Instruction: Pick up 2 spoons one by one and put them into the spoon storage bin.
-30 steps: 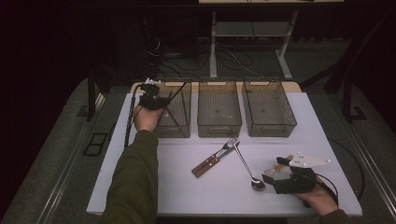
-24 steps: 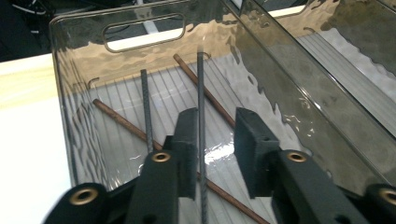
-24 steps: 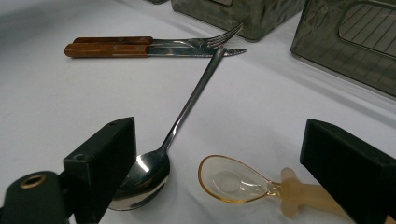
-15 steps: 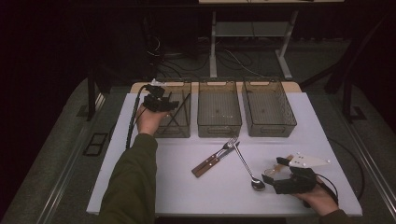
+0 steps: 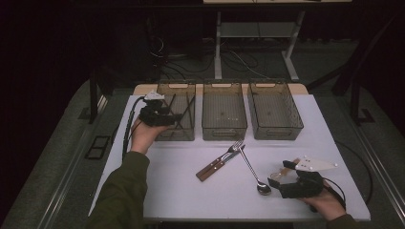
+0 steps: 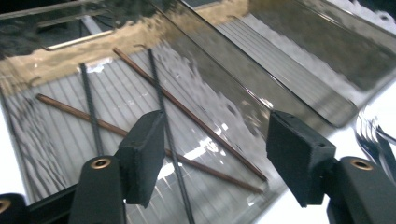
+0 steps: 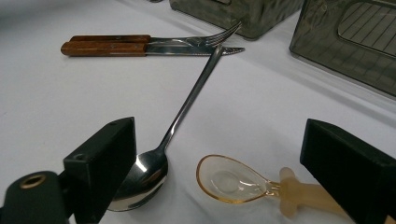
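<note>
Now over the left smoked-plastic bin [image 5: 175, 117], left gripper [image 5: 177, 117] with jaws apart after just opening, nothing between the pads. Below those jaws, on the ribbed bin floor, two thin brown wooden chopsticks [image 6: 154, 140] and two dark grey chopsticks [image 6: 163, 121], crossing one another loosely. Alongside, an identical middle bin [image 5: 224, 112] and right bin [image 5: 274, 109], all three in a row at the far edge of the white table [image 5: 167, 191]. Nearer the middle of the table, a wooden-handled fork [image 7: 140, 38] and wooden-handled knife [image 7: 135, 48] side by side, touching, with the tip of a long steel spoon [image 7: 182, 112] resting against them. Low at the right corner, right gripper [image 7: 219, 154] wide open, gripping nothing; between its jaws the steel spoon's bowl and, just beside it, a small amber translucent plastic spoon [image 7: 229, 179] with a pale handle, both flat on the table.
</note>
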